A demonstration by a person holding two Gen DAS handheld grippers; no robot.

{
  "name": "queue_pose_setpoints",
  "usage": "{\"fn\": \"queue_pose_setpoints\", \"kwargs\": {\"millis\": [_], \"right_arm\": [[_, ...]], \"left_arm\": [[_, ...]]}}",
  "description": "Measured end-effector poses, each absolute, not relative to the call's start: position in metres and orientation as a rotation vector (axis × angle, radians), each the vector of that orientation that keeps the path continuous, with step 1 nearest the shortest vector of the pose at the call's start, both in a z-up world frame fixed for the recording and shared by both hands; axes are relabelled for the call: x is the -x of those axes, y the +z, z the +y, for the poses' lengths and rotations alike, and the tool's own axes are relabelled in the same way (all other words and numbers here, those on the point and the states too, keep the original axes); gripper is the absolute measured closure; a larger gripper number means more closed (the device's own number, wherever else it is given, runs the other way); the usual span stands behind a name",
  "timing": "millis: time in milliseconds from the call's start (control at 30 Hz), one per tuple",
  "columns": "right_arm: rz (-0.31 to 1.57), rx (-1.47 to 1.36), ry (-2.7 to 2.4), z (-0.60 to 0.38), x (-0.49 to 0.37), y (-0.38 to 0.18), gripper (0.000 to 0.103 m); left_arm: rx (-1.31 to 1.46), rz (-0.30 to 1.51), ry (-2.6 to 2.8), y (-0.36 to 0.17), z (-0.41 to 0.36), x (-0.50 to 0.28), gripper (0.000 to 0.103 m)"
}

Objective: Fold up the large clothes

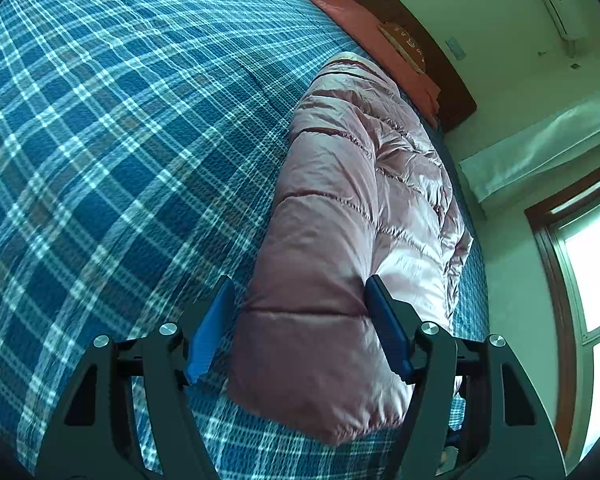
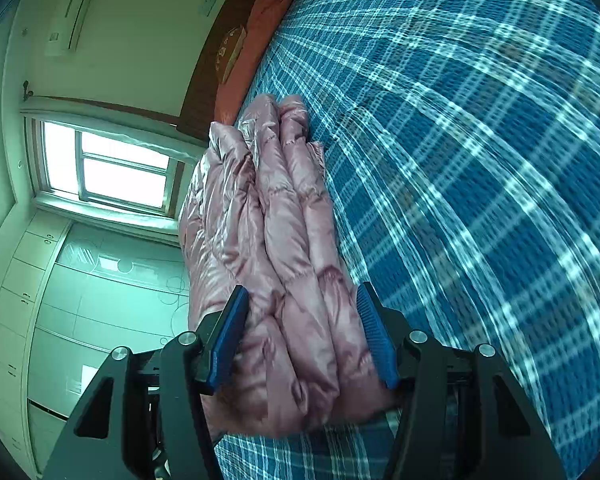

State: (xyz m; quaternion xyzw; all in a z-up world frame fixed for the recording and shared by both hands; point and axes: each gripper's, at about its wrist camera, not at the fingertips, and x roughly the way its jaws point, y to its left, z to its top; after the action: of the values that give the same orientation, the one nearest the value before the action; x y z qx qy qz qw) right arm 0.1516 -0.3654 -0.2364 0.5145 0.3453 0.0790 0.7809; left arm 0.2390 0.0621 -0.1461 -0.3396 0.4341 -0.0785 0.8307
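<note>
A shiny pink quilted puffer jacket (image 1: pixel 340 220) lies folded into a long thick bundle on a bed with a blue plaid cover (image 1: pixel 120 140). My left gripper (image 1: pixel 300 320) is open, its blue pads on either side of the near end of the bundle; the right pad touches it. In the right wrist view the same jacket (image 2: pixel 276 220) shows as several stacked layers. My right gripper (image 2: pixel 300 332) is open around the near end of those layers, which fill the gap between the pads.
An orange-red pillow (image 1: pixel 364 24) and a dark wooden headboard (image 1: pixel 440 76) are at the far end of the bed. A window (image 2: pixel 112 168) and white wardrobe (image 2: pixel 80 304) stand beside the bed. An air conditioner (image 1: pixel 556 4) hangs on the wall.
</note>
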Motion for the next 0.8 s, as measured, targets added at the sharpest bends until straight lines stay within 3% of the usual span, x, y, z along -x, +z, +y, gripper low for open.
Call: {"fn": "queue_pose_setpoints", "kwargs": {"millis": [500, 567, 633, 800], "right_arm": [[0.786, -0.849, 0.078, -0.339, -0.061, -0.199, 0.046], [0.794, -0.765, 0.05, -0.328, -0.051, -0.188, 0.044], [0.792, -0.676, 0.01, -0.317, -0.039, -0.177, 0.034], [0.761, -0.483, -0.068, -0.292, -0.013, -0.146, 0.03]], "left_arm": [[0.41, 0.864, -0.076, -0.128, 0.064, -0.17, 0.034], [0.361, 0.84, -0.063, -0.121, 0.061, -0.157, 0.028], [0.309, 0.809, -0.047, -0.114, 0.059, -0.144, 0.021], [0.204, 0.738, -0.016, -0.09, 0.053, -0.115, 0.013]]}}
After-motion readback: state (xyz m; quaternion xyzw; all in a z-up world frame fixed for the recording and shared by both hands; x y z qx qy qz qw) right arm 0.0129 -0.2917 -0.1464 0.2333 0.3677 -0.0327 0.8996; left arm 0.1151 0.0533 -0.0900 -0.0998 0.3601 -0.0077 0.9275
